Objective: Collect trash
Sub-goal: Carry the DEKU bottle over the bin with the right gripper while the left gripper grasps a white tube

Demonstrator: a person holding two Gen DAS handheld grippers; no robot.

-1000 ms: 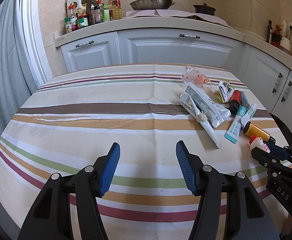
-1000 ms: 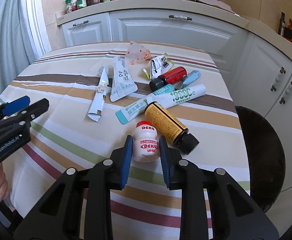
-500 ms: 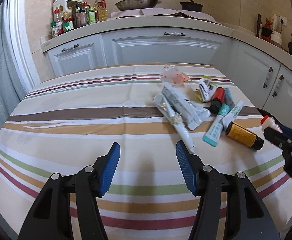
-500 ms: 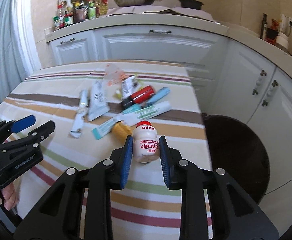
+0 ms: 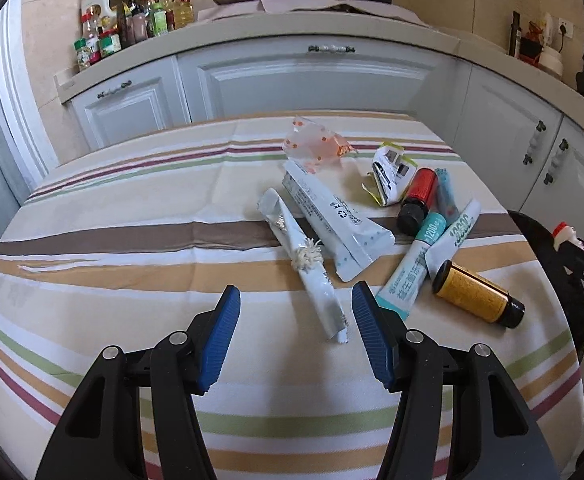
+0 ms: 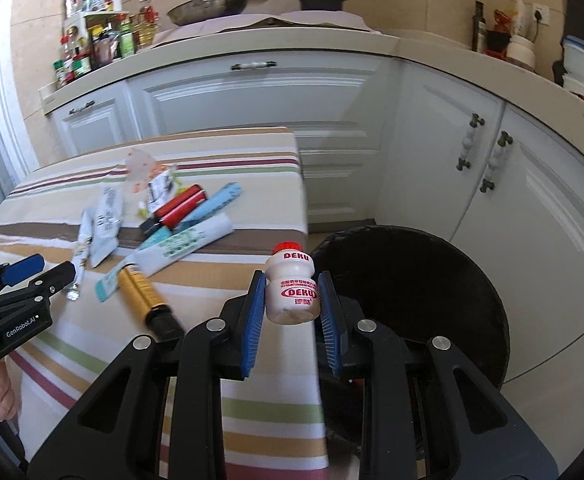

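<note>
One small yogurt-drink bottle [image 6: 291, 284], red cap, "DEKU" label, clamped upright between blue pads of right gripper [image 6: 291, 304], off the table and level with its edge. Black trash bin [image 6: 444, 280] at 3 o'clock from bottle, on floor beside striped tablecloth [image 6: 252, 360]; opening wide, nothing seen across it. Step in hand, by judgement: carry to bin and drop. Best kept clamped until bottle sits over middle of bin mouth, not over rim nearest table; then part pads fully so rounded body falls clean rather than rolling off one pad. Upright hold worth keeping in case of leftover liquid; contents not visible. Left gripper [image 5: 294, 336] empty, pads well apart, low over tablecloth, crumpled white wrapper [image 5: 312, 276] with frayed tuft at 12 o'clock, its near tip between the pads but untouched. Remaining on cloth: larger white sachet [image 5: 332, 220], teal-and-white tubes [image 5: 424, 256], amber bottle with black cap [image 5: 476, 296] at 2 o'clock, red bottle [image 5: 418, 194], spotted plastic wrapper [image 5: 312, 144] at far side. Thin wrapper likely needs a flat, low pinch.
</note>
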